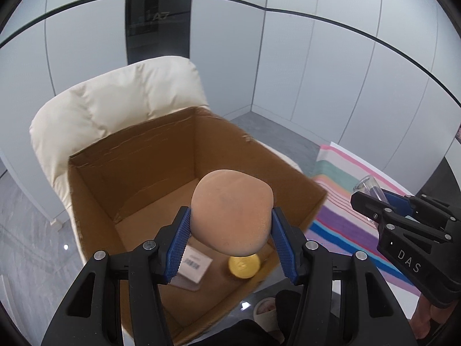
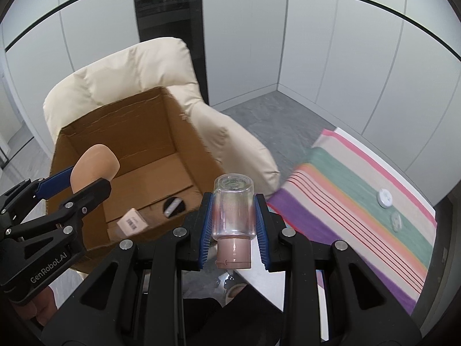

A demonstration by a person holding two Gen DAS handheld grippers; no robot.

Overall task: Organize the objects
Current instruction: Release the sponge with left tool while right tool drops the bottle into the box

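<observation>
Sponge (image 1: 232,212) clamped in left claw (image 1: 230,242) above cardboard box (image 1: 149,155).

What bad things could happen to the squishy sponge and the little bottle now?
The left tool pinches only the peach sponge's lower sides, so it might slip out early. The right tool holds the clear bottle outside the cardboard box, beyond its rim; released here, it would likely miss.
</observation>
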